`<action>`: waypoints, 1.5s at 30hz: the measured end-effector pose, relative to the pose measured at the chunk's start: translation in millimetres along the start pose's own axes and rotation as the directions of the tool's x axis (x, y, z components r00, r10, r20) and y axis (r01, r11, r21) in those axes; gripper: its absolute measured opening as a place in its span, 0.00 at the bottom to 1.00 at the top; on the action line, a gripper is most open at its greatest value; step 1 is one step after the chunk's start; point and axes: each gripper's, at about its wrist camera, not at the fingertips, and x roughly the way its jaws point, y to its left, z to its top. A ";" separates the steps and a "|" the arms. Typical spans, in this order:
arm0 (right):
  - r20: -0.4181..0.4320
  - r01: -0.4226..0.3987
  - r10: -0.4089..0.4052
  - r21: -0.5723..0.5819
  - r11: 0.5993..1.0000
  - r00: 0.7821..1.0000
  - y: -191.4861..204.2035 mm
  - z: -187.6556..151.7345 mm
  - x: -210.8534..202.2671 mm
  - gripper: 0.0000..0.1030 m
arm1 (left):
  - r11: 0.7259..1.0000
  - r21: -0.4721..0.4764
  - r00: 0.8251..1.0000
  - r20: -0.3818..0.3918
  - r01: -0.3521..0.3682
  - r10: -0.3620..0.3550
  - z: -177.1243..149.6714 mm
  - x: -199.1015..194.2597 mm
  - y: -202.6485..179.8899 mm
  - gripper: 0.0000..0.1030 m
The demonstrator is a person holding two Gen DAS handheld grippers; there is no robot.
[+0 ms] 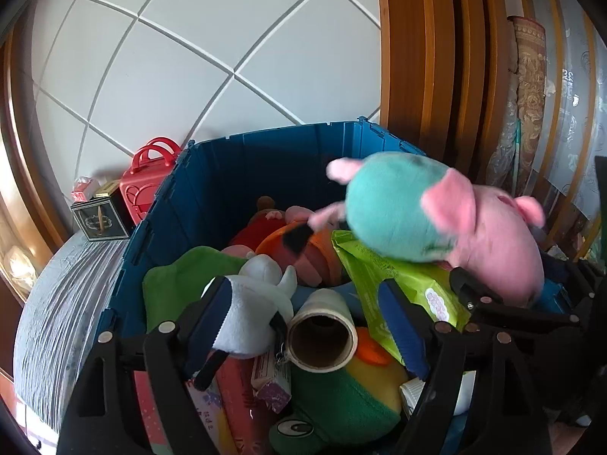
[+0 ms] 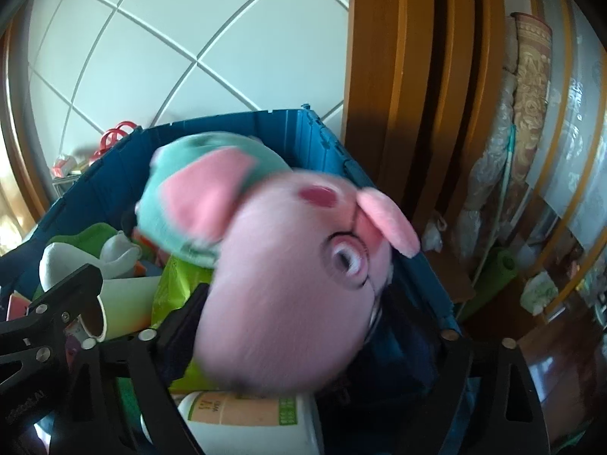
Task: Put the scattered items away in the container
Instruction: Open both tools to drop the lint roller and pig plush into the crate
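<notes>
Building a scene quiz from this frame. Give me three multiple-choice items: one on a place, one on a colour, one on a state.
1. Where is the red plastic toy case?
A inside the bin
B outside, by the bin's left wall
C in a gripper

2. What colour is the pink pig plush's dress?
A teal
B yellow
C black

3. The left gripper is:
A open
B shut on the cardboard tube
C out of view

Answers: B, it stands outside the blue plastic bin; A, the dress is teal; A, its fingers stand apart around nothing.

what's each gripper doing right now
left gripper: open, holding nothing, above the blue bin.
right gripper: pig plush sits between its fingers; grip cannot be told.
</notes>
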 end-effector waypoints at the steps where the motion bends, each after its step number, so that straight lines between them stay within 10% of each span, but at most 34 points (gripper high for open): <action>1: 0.006 -0.004 0.004 0.004 1.000 1.000 -1.4 -0.2 -2.0 0.93 | 1.000 -0.003 1.000 0.001 0.002 -0.002 -0.2 -0.5 0.5 0.78; 11: 0.039 -0.056 0.055 0.025 0.998 0.998 -9.8 -9.2 -22.2 1.00 | 0.999 0.012 0.999 0.039 -0.032 0.032 -9.4 -16.7 1.0 0.97; 45: 0.186 -0.038 0.031 0.031 0.999 0.982 99.4 -130.2 -233.2 1.00 | 0.999 -0.038 0.998 0.064 0.026 -0.023 -135.0 -198.2 105.9 0.98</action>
